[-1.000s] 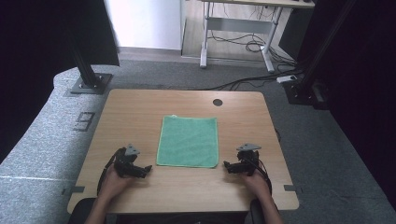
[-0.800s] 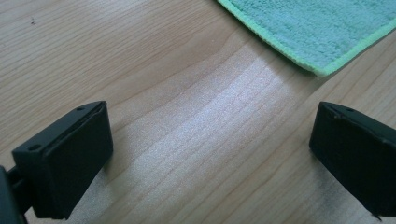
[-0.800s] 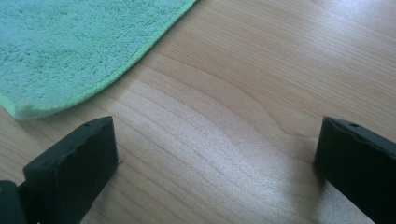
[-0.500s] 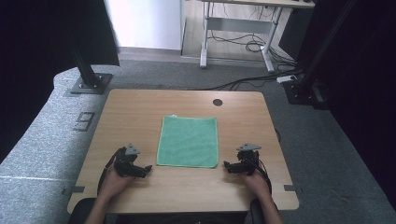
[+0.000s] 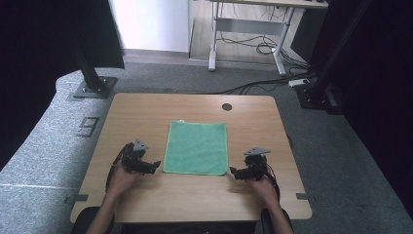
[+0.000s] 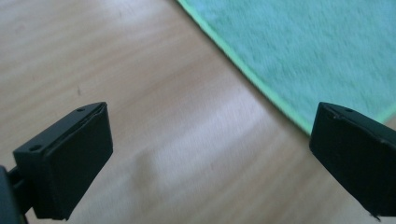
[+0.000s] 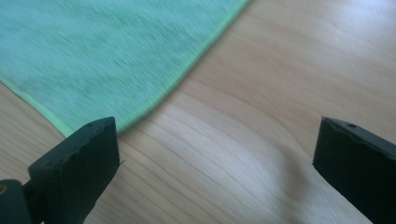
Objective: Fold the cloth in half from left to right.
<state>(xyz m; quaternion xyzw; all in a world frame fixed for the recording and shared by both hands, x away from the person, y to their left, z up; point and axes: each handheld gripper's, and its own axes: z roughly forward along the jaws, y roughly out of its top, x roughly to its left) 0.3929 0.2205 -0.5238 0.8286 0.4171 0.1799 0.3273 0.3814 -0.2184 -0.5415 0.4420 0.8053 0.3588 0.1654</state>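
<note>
A green cloth (image 5: 196, 147) lies flat in the middle of the wooden table (image 5: 146, 112). My left gripper (image 5: 155, 165) rests low on the table just off the cloth's near left corner, open, its jaws wide apart over bare wood. In the left gripper view the cloth (image 6: 317, 51) fills the upper right, its bright hem running toward the right jaw. My right gripper (image 5: 234, 172) sits just off the near right corner, also open. In the right gripper view the cloth (image 7: 102, 51) lies at the upper left, its corner hem next to the left jaw.
A round cable hole (image 5: 227, 107) is in the table near its far edge. Bare wood surrounds the cloth on all sides. Black stand bases (image 5: 92, 87) sit on the grey floor beyond the table, and a desk frame with cables (image 5: 253, 44) stands farther back.
</note>
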